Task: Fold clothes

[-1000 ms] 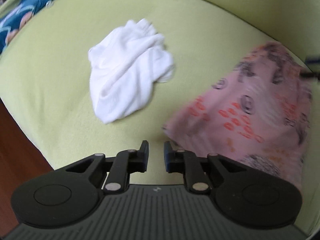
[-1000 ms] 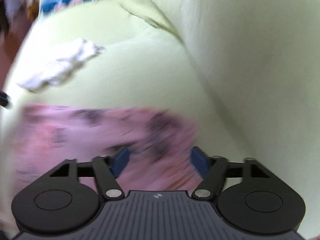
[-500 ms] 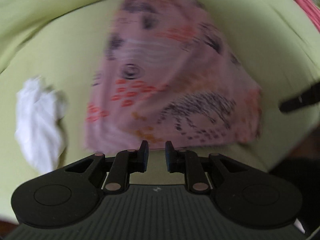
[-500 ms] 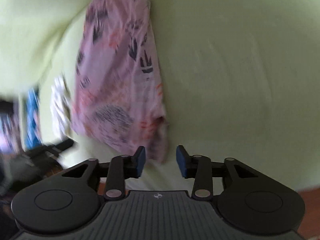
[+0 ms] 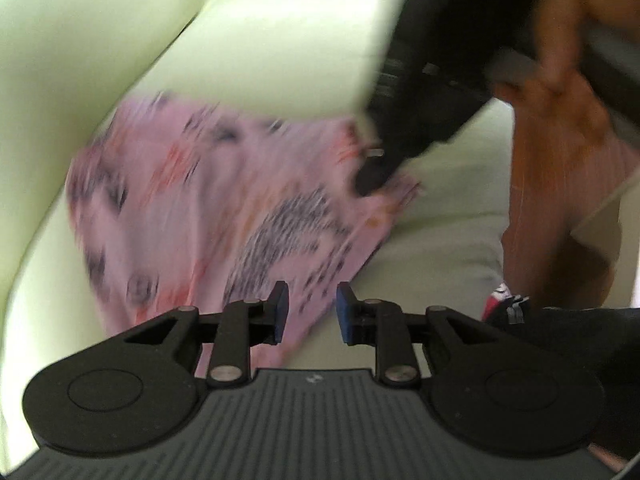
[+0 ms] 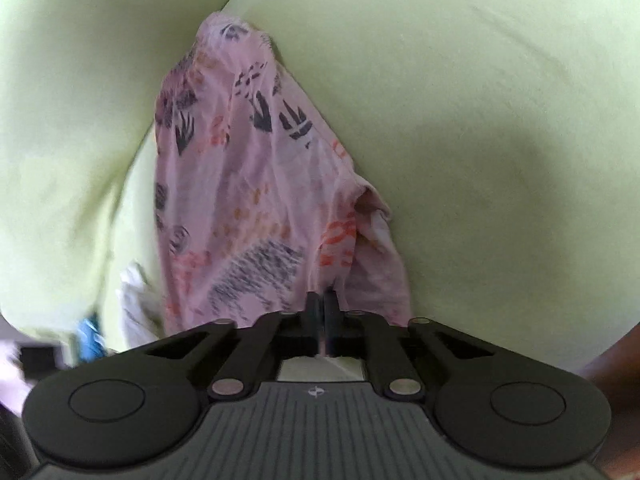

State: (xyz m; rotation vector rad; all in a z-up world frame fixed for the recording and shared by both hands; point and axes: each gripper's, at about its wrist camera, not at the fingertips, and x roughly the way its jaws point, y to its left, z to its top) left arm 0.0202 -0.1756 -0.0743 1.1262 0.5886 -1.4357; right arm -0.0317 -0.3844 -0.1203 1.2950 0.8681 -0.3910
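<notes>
The right gripper [image 6: 320, 300] has just been closing and now pinches the near edge of a pink printed garment [image 6: 248, 184], which lies on a light green sofa [image 6: 480, 120]. The left gripper [image 5: 308, 312] has just been opening; its blue pads [image 5: 347, 316] stand slightly apart over the garment's corner, gripping nothing. A white cloth [image 6: 134, 300] lies beside the garment.
</notes>
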